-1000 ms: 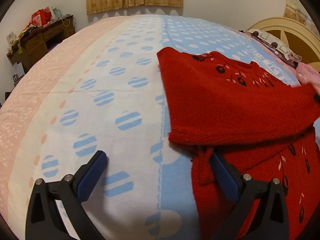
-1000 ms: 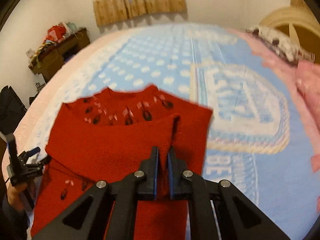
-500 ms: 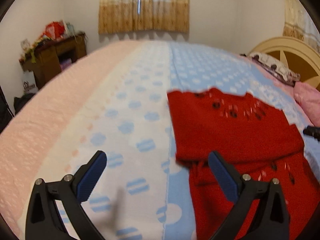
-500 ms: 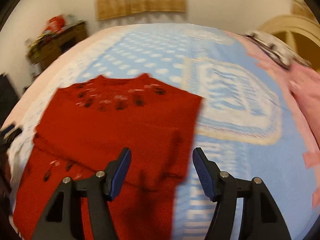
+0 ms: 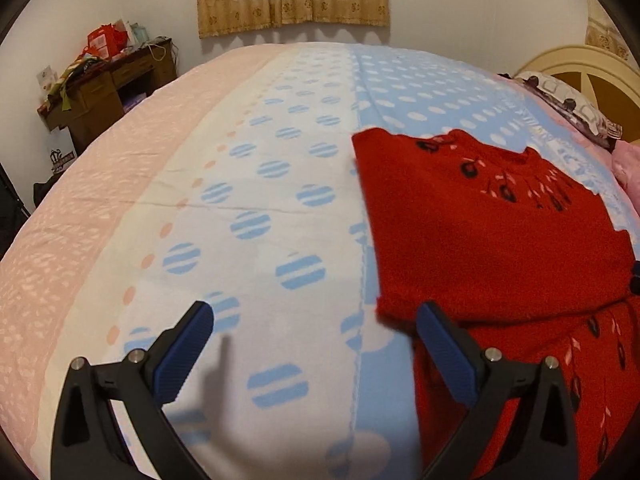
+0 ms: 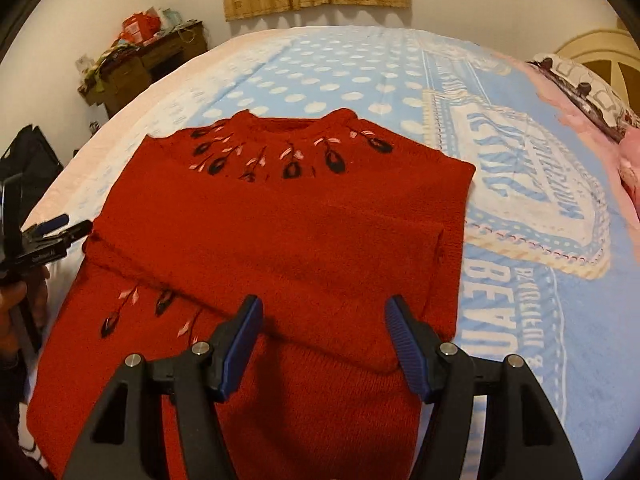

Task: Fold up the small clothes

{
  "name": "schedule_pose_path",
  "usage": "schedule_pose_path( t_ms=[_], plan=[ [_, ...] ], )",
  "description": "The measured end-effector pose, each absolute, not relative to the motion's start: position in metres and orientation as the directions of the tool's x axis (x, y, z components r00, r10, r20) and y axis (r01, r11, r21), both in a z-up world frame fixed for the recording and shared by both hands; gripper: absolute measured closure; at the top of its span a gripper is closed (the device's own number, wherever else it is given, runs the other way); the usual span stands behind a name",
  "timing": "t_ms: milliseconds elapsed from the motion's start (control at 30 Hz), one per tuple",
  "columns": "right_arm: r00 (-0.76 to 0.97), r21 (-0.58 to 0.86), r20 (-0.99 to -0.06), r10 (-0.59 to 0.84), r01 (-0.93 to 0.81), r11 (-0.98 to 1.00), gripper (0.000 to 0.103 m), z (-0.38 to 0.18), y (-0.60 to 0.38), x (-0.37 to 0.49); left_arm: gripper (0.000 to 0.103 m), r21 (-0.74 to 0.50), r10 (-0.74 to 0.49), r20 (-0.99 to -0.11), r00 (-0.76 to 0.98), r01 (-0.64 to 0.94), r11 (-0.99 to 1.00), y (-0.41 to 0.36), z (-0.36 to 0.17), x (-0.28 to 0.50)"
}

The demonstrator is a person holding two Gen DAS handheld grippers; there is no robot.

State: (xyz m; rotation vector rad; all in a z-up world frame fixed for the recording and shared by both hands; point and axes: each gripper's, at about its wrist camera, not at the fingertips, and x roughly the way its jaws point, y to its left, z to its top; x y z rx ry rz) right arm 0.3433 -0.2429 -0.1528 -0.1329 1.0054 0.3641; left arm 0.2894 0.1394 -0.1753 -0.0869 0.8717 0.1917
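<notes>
- Right gripper (image 6: 322, 340) hangs wide open over the sweater's (image 6: 280, 240) near half, nothing between its blue pads.
- Left gripper (image 5: 312, 344) gapes open too, above the bedspread (image 5: 240, 200); the sweater's left edge sits just beside its right pad.
- Red sweater lies flat on the bed, sleeves folded across its chest.
- Bedspread lettering beyond it is upside down and unreadable.
- Cluttered desk (image 6: 152, 56) by the far wall.

- Our left gripper (image 5: 314, 324) has black, triangular cut-out arms with round silver screws at the joints.
- Its fingers (image 5: 184, 350) carry ribbed blue pads.
- Our right gripper (image 6: 323, 330) matches: black frame, silver screws, ribbed blue pads on the fingers (image 6: 406, 340).
- A dark sleeve edge shows beside our left hand (image 6: 16, 304).
</notes>
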Motion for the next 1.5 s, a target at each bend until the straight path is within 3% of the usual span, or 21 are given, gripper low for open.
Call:
schedule_pose_path(
  t_ms=[233, 400, 767, 1500],
  plan=[
    [0.498, 0.092, -0.829, 0.254, -0.327, 0.941, 0.038, -0.146, -0.251, 0.32, 0.0, -0.111, 0.008, -0.753, 0.657, -0.139, 0.984, 0.122, -0.161, 0.24],
    [0.492, 0.062, -0.835, 0.247, -0.362, 0.93, 0.038, -0.145, -0.242, 0.285, 0.0, -0.126, -0.01, -0.719, 0.695, -0.116, 0.985, 0.113, -0.146, 0.2],
    [0.502, 0.067, -0.818, 0.281, -0.402, 0.913, 0.038, -0.143, -0.235, 0.215, 0.0, -0.077, 0.019, -0.651, 0.759, -0.091, 0.993, 0.09, -0.124, 0.145],
    [0.521, 0.033, -0.813, 0.261, -0.406, 0.913, 0.037, -0.149, -0.23, 0.155, 0.0, -0.056, 0.009, -0.683, 0.731, -0.065, 0.996, 0.071, -0.14, 0.103]
  ],
)
